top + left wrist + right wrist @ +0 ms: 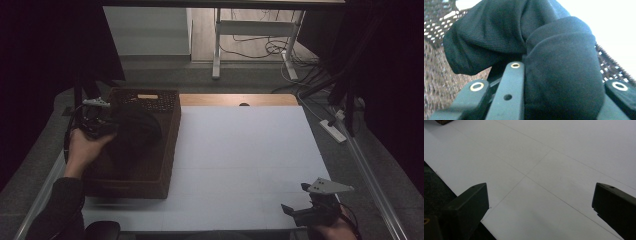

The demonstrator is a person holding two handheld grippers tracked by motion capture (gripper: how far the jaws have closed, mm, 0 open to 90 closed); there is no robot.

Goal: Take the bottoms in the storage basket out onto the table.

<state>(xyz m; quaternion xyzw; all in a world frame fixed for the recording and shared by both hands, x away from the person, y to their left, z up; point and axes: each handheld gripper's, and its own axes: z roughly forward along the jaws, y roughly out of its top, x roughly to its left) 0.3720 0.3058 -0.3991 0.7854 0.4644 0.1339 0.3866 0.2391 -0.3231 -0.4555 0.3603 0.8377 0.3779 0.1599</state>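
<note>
Basket (167,150) left on table (240,165)

Your left tongs (107,127) sink into the dark bunched cloth (134,131), hiding their tips; the cloth covers the brown woven basket's (170,145) inside, and its lower folds stay unreadable.

1. The bench (240,150) has a white, matte top crossed by faint seam lines, with a strip of bare wood along its far edge.
2. A brown woven basket (167,155) stands directly on the bench at its left side, reaching from near the far edge almost to the near edge.
3. The basket's near corner shows in the right gripper view, far off.
</note>
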